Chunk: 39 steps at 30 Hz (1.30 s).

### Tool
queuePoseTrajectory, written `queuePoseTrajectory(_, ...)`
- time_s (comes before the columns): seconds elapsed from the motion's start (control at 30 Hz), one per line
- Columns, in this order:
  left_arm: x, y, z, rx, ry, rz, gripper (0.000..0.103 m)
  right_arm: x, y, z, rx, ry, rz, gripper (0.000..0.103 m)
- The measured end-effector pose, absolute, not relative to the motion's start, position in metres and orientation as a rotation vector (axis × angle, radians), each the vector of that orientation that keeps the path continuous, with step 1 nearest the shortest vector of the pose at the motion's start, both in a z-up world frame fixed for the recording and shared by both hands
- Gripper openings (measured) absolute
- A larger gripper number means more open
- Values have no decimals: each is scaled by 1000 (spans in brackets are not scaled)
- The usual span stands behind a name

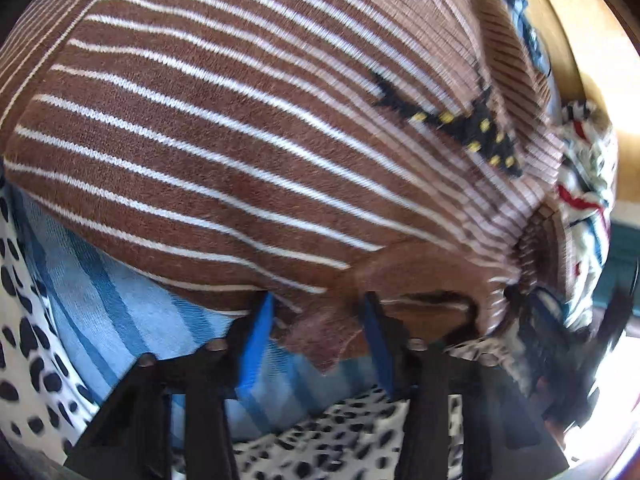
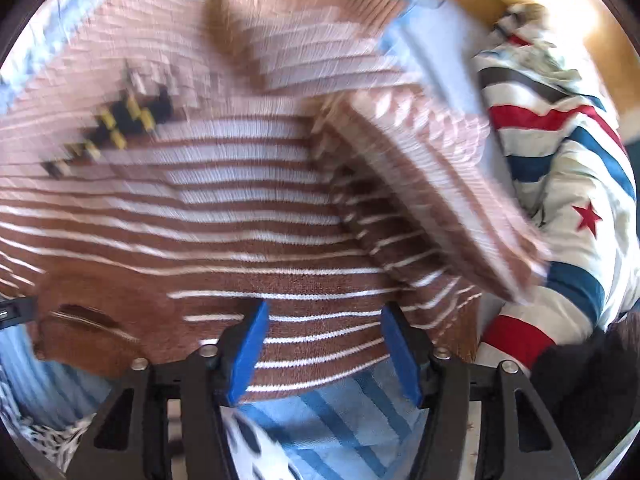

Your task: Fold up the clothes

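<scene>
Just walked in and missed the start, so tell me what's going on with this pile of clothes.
A person is folding clothes with a handheld gripper in each hand. Both point down at the near edge of a brown striped sweater spread over a blue striped cloth. The left gripper straddles a corner by the neckline; the right gripper straddles the edge, open. A red, white and blue garment lies bunched beside it.

The left gripper [image 1: 318, 334] had black linkage arms and round screw heads behind blue-padded fingers [image 1: 256, 344]; the right gripper [image 2: 324, 354] looked alike.
</scene>
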State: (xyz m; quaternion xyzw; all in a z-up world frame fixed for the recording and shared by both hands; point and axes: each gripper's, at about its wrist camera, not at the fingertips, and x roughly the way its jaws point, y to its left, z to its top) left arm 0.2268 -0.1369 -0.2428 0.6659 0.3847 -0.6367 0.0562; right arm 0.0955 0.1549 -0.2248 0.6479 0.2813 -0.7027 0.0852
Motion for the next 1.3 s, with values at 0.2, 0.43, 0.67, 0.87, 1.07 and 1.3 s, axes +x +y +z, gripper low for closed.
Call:
queuePoseTrajectory(0.2, 250, -157, -271, 2116, 1423, -1736, 21, 77, 212, -259, 2330, 470, -1889, 64)
queuePoseTrajectory(0.43, 243, -164, -225, 1964, 1422, -1976, 12, 79, 234, -217, 2163, 203, -2167, 49)
queuePoseTrajectory(0.67, 243, -178, -136, 1652, 1256, -2234, 9, 104, 205, -197, 1915, 150, -2287, 45)
queuePoseTrajectory(0.87, 234, -161, -145, 1684, 1151, -2147, 9, 125, 204, -251, 2058, 152, -2068, 45)
queuePoseTrajectory(1.07, 227, -141, -195, 1760, 1286, -2043, 9, 148, 230, -249, 2058, 142, -2038, 33)
queuePoseTrajectory(1.3, 240, -132, -267, 1944, 1328, -1774, 9, 157, 259, -241, 2131, -36, -1997, 39)
